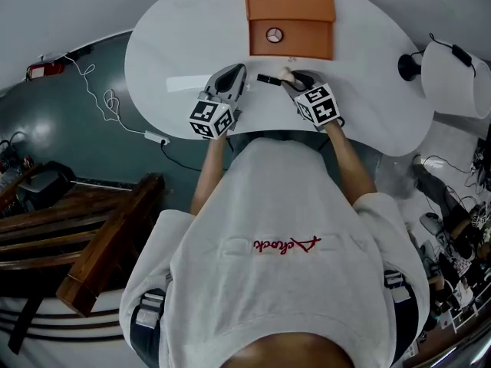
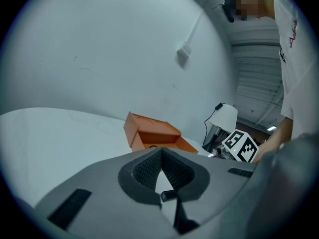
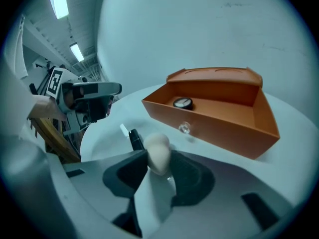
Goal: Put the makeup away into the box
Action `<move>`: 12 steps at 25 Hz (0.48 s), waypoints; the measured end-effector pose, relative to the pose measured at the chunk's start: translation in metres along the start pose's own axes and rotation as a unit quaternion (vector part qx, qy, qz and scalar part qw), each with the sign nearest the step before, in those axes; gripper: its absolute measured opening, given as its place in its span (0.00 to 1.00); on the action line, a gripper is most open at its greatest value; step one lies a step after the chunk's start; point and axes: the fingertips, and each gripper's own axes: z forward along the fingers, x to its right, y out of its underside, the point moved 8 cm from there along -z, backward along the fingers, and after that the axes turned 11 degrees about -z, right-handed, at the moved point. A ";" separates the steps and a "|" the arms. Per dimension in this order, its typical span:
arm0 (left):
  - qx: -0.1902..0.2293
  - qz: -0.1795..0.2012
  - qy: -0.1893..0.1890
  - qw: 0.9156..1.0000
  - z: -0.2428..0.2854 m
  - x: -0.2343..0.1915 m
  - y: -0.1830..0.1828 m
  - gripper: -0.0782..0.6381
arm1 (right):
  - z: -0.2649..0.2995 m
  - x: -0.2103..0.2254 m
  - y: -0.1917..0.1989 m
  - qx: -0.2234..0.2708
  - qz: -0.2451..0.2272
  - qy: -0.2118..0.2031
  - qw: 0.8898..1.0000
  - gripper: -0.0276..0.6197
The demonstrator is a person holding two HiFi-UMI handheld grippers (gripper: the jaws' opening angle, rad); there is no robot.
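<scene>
An open orange box (image 1: pixel 290 50) stands at the far middle of the white table (image 1: pixel 169 44), with a round compact (image 1: pixel 274 34) inside it. In front of it a beige makeup sponge (image 1: pixel 288 74) stands between the jaws of my right gripper (image 1: pixel 299 77), which is open. In the right gripper view the sponge (image 3: pixel 158 151) fills the gap at the fingertips of the gripper (image 3: pixel 158 159), and a black makeup stick (image 3: pixel 134 139) lies just past it. That stick (image 1: pixel 268 79) lies between the two grippers. My left gripper (image 1: pixel 234 73) rests shut and empty to its left.
A white lamp (image 1: pixel 456 67) sits at the table's right end. A white paper slip (image 1: pixel 184 83) lies left of the left gripper. A cable with a power strip (image 1: pixel 157 138) and a wooden bench (image 1: pixel 92 244) are on the floor to the left.
</scene>
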 end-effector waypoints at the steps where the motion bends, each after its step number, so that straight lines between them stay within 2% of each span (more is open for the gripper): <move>1: 0.000 0.000 0.000 1.000 0.000 -0.001 0.000 0.12 | 0.000 -0.002 0.000 0.000 -0.002 -0.001 1.000 0.28; 6: 0.003 0.003 0.003 1.000 0.004 -0.001 -0.004 0.12 | -0.004 0.000 -0.003 0.015 -0.008 0.006 1.000 0.27; 12: 0.009 0.013 0.014 1.000 0.009 0.006 -0.012 0.12 | -0.021 0.004 -0.021 0.056 -0.010 0.023 0.998 0.26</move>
